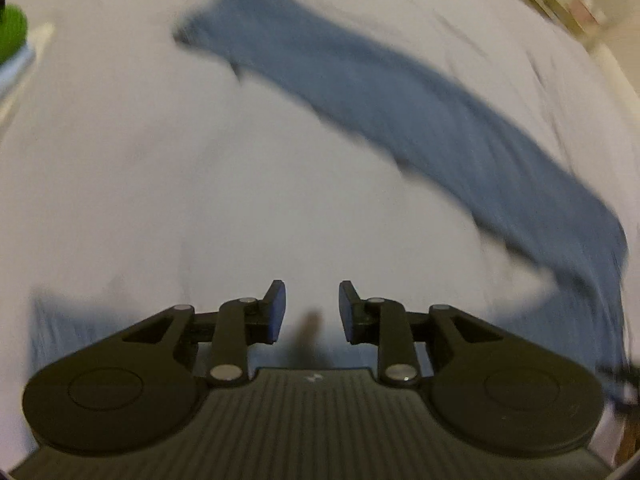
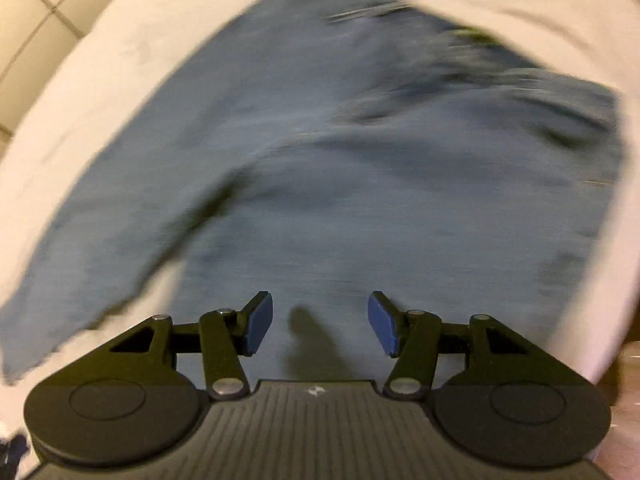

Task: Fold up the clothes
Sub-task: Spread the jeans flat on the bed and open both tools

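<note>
A blue long-sleeved garment lies spread on a white sheet, blurred by motion. In the right wrist view its body fills the middle and one sleeve runs down to the lower left. My right gripper hovers open over the garment's body, nothing between its blue pads. In the left wrist view a long blue sleeve stretches from the upper middle to the right edge. My left gripper is open above bare sheet, apart from the sleeve, with more blue cloth at its lower left.
The white sheet covers a bed that fills most of both views. A green object sits on a pale stack at the left edge of the left wrist view. Tiled floor shows at the upper left of the right wrist view.
</note>
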{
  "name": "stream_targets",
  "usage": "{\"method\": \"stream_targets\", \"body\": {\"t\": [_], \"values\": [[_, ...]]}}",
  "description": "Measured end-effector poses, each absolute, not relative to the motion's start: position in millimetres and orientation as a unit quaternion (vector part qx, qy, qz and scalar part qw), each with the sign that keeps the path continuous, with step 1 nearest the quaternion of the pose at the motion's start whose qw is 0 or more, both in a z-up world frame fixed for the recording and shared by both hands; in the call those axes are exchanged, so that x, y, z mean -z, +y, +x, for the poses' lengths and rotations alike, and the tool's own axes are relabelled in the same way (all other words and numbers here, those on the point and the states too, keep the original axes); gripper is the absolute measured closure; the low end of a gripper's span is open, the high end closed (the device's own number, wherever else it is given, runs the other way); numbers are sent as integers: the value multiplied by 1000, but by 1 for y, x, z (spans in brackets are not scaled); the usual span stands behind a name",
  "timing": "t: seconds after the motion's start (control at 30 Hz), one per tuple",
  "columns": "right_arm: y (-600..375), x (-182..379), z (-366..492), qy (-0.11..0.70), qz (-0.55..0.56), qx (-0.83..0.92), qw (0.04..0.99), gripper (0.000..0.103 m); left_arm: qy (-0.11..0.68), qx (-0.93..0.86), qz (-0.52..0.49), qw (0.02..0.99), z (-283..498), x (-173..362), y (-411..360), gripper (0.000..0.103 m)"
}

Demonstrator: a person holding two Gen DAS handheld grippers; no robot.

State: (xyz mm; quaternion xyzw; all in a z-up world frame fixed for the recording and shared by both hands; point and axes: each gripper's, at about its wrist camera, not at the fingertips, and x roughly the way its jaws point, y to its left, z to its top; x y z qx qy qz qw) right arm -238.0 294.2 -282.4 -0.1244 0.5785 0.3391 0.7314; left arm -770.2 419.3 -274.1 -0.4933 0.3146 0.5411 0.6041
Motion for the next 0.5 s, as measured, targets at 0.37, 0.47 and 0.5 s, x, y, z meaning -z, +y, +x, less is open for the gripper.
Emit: {"method": "stream_targets", "body": {"t": [0.37,0.47,0.5], "values": [[259,312,-200,509,-238,-410,718,46,357,-590,-487,535,-734,295,299,73],[241,304,-176,503,-228,-422,719,46,358,-586,-481,545,-704,283,292,73],[234,297,-166,502,-217,-424,722,46,364,-581,-476,551,-690,279,292,73]]}}
